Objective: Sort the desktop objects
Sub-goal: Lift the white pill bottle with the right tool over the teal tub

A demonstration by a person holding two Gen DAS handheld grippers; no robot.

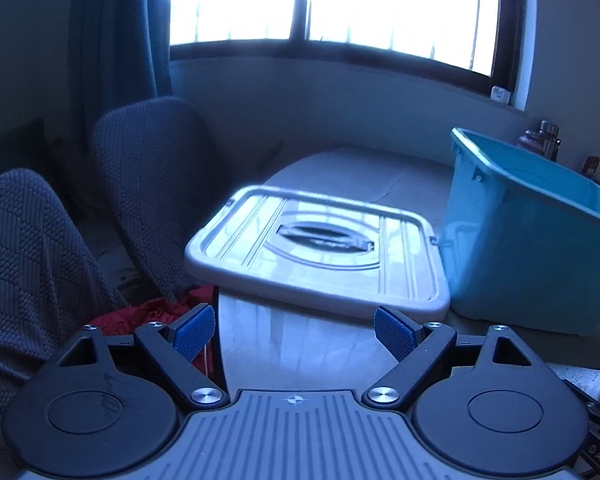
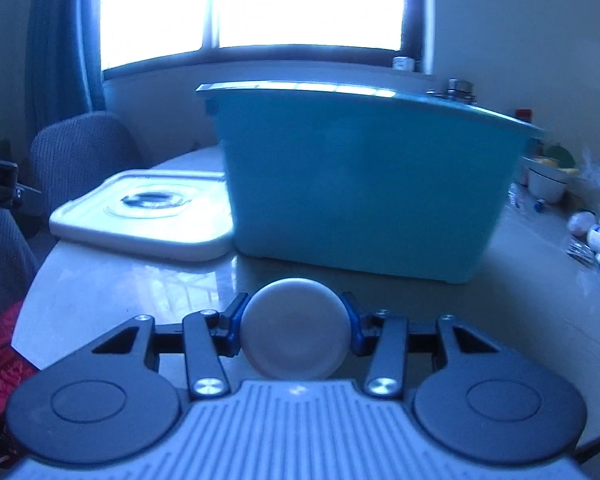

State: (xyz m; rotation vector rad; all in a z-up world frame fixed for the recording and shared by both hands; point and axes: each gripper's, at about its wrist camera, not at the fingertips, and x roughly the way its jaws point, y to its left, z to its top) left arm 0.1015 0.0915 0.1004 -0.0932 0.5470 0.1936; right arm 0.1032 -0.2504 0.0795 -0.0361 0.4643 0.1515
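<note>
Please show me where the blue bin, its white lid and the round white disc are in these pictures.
blue bin (image 2: 352, 184): right wrist view, on its front wall.
white lid (image 1: 320, 248): left wrist view, on its flat top near the handle.
round white disc (image 2: 296, 330): right wrist view, on its face, between the right claw's fingers.

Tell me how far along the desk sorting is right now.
Done: the white lid is off and lies beside the open teal bin. In hand: the right tool grips a round white container in front of the bin; the left tool is open. Left: small items on the table's right side.
</note>
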